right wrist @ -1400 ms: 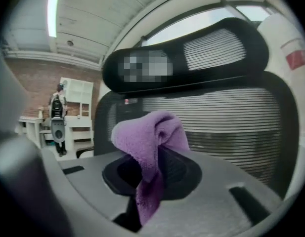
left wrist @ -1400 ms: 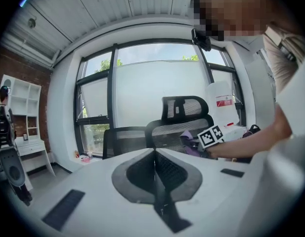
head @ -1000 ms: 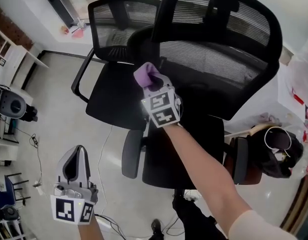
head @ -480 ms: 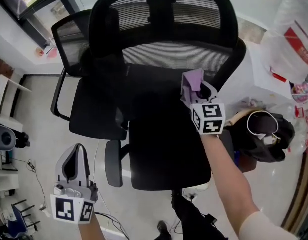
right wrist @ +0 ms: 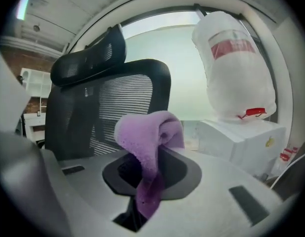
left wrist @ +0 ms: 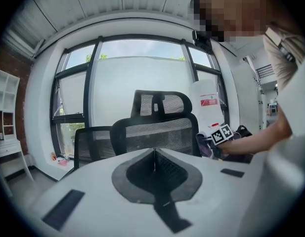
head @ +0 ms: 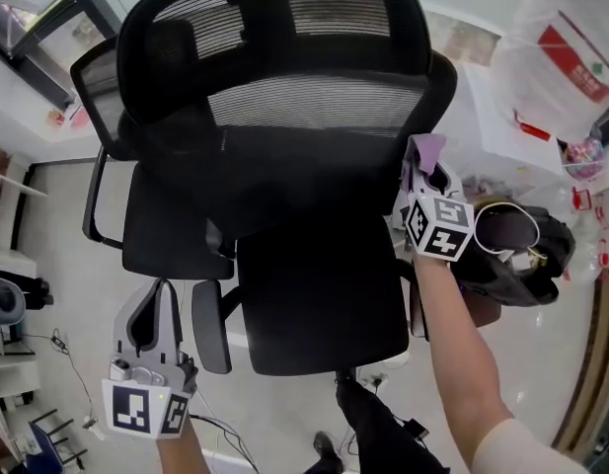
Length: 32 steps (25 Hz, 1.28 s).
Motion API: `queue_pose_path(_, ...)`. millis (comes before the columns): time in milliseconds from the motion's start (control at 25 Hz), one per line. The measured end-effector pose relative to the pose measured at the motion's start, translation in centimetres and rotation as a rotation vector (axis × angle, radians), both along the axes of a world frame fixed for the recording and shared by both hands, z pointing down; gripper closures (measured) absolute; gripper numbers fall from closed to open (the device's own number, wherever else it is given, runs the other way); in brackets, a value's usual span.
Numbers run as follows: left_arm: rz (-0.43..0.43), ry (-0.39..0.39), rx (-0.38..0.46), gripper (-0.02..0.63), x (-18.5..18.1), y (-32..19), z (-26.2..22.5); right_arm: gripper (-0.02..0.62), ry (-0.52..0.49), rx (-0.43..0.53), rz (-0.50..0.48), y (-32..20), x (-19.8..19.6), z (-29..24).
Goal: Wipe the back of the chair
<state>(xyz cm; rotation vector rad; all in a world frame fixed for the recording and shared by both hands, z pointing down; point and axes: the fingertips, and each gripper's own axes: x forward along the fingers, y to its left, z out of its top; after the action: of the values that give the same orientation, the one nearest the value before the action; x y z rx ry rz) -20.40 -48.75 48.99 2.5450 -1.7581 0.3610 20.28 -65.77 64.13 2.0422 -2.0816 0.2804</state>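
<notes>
Cloth: purple cloth (right wrist: 148,132) is pinched in the closed right gripper (head: 423,169); judged soft, light and limp, best held at its bunched middle | Chair back (head: 314,117): springy mesh, cloth seen just beside its right edge | Left gripper (head: 154,302): closed, empty, held low.

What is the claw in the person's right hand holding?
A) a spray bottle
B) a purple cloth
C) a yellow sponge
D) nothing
B: the right claw has its jaws shut on a purple cloth, which bunches up above them.
</notes>
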Motion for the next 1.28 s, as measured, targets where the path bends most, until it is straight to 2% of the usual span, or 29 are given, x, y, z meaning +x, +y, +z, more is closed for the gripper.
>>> queue_pose_path(120,-0.034,-0.004,0.0,0.598,-1.8,0.9,-0.1,0.543,-0.016,0.013,-0.035,-0.2,-3.7,0.2)
queue_pose_path(480,-0.158,-0.016,0.022,0.599,-9.4,4.7,0.7,0.543,-0.062,0.026,-0.267,-1.6,-21.7,1.6)
queue_pose_path(600,-0.187,-0.015,0.021,0.598,-11.3,6.9,1.2,0.543,-0.035,0.031,-0.413,-1.0,-29.0,1.1)
queue_pose_path(680,-0.213,-0.017,-0.005,0.599,-12.4,9.7,1.5,0.543,-0.026,-0.009,-0.524,0.9,-33.8,1.6)
queue_pose_path(760,-0.235,-0.022,-0.033,0.598,-13.5,11.7,1.9,0.543,-0.019,-0.059,-0.584,1.9,-37.2,2.6)
queue_pose_path(880,-0.249,-0.026,-0.046,0.598,-14.9,13.1,2.1,0.543,-0.002,-0.094,-0.597,2.1,-38.4,3.7)
queue_pose_path(1120,-0.242,-0.042,-0.018,0.598,-15.9,20.5,1.0,0.543,0.01,-0.112,-0.601,9.7,-37.7,3.5)
queue_pose_path(1280,-0.237,-0.045,-0.001,0.598,-16.9,19.8,-2.0,0.541,0.016,-0.125,-0.611,9.8,-38.0,1.0)
